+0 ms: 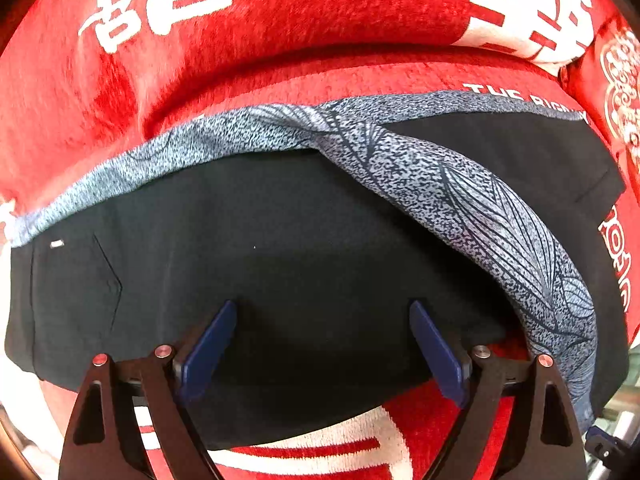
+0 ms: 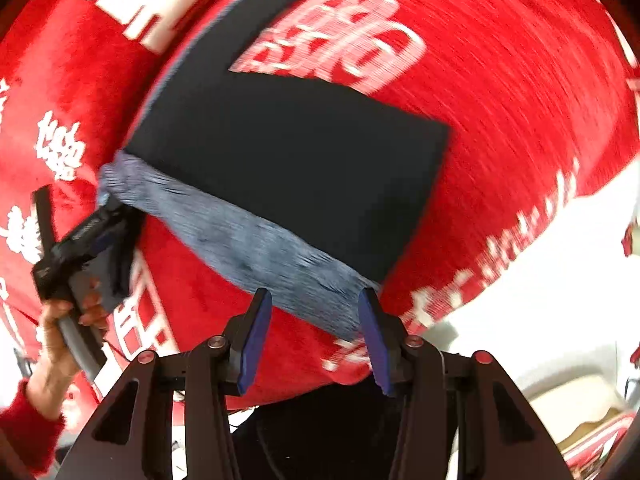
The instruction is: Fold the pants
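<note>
Lying spread on a red blanket with white lettering, the pants sit directly ahead of the left tool, whose blue fingers are spread wide with nothing between them. They hover just over the near edge of the black cloth — a stance that, by my reading, suits either a fresh pinch at that hem or a hand just let go. A grey patterned band runs along the far side of the pants and doubles back toward the tool's right, so one part seems already turned over another.

In the right wrist view the right tool is also released, its jaws apart, with the grey band's near corner just ahead of the fingertips. The black panel lies flat beyond it. To this tool's left a hand in a red sleeve holds the other tool close to the band's far corner — likely so that both ends of that edge can be lifted together.

Much is uncertain. The right view is streaked by motion blur, so whether either tool touches cloth cannot be told. The pant legs run out of frame, the waistband is not identifiable, and what lies beneath the blanket is hidden.
</note>
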